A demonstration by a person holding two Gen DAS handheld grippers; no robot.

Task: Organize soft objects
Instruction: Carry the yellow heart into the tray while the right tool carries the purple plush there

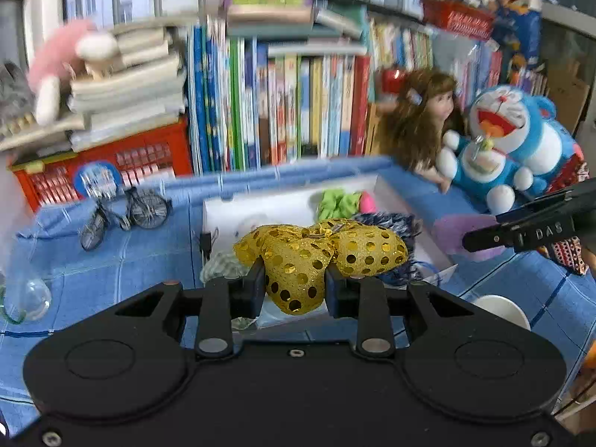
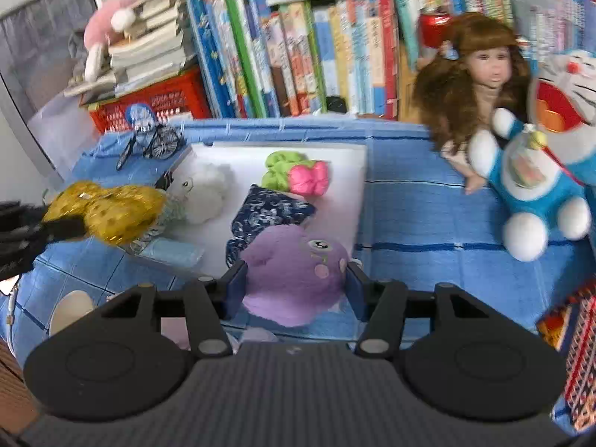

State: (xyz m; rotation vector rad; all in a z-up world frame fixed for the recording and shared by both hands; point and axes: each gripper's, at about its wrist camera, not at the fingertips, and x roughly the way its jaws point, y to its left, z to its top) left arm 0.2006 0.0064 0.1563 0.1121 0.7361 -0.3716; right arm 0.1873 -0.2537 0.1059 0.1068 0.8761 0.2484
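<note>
- Left gripper (image 1: 294, 279) clamps a gold sequinned bow (image 1: 316, 257), lifted above the blue cloth (image 1: 111, 260)
- Right gripper (image 2: 296, 283) squeezes a purple plush (image 2: 294, 272) (face outward) over the white tray (image 2: 346, 193)
- On the tray: green scrunchie (image 2: 283, 171), pink bow (image 2: 309, 180), navy cloth (image 2: 268, 212), white fluff (image 2: 205, 197)

Free room and obstacles on the blue-clothed table (image 2: 409, 216). The white board (image 2: 335, 156) is crowded along its left and near parts by a white plush (image 2: 208, 193), green and pink soft pieces (image 2: 294, 175) and a navy patterned cloth (image 2: 272, 208), leaving its far right corner bare. Open cloth lies between the board's right edge and the doll (image 2: 473, 85) and blue plush (image 2: 532, 186) at the right edge; a wire bicycle (image 2: 156, 141) stands at the far left corner, with books (image 2: 298, 56) walling the far edge.
</note>
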